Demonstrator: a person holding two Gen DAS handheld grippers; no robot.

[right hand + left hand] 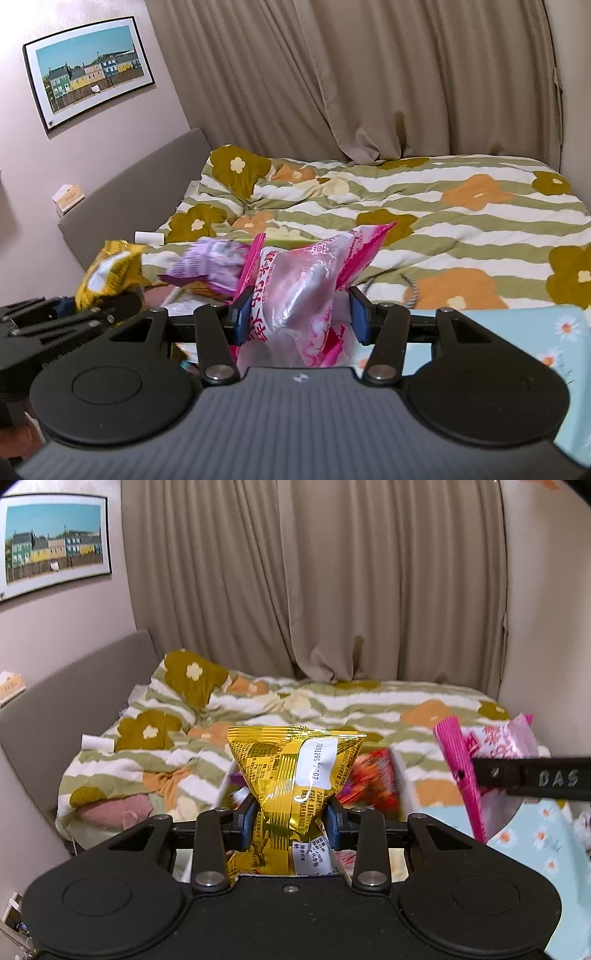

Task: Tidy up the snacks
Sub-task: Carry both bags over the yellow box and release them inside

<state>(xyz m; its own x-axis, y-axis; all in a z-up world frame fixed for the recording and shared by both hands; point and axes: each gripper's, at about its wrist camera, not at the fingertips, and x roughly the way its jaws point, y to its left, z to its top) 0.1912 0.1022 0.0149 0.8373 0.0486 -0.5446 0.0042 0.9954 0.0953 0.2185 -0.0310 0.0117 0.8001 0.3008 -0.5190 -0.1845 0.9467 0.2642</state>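
Bedroom, beige curtains (314, 579) drawn behind a bed spread with a green-striped floral quilt (461, 214); grey headboard (74, 686) to the left, framed picture of coloured houses (88, 72) on the wall above it

Left gripper (291, 821) clamped on a gold snack bag (295, 764), blue pads pinching its crumpled waist; sealed top edge fanned out wide above the jaws, bottom end hanging back toward the gripper body. Just right of and behind those jaws, a blurred red packet (373, 779). Further right, the other gripper's black finger marked "DAS" across a pink-edged wrapper

Right gripper (301, 314) closed on a pink-and-white strawberry snack bag (306, 288), clear window facing up between the pads, pink sealed edges flaring beyond both jaws. Left of those jaws, a blurred purple packet (210, 266); further left, the gold bag in the other gripper. Right of the jaws, pale blue daisy-print cloth (535, 332)
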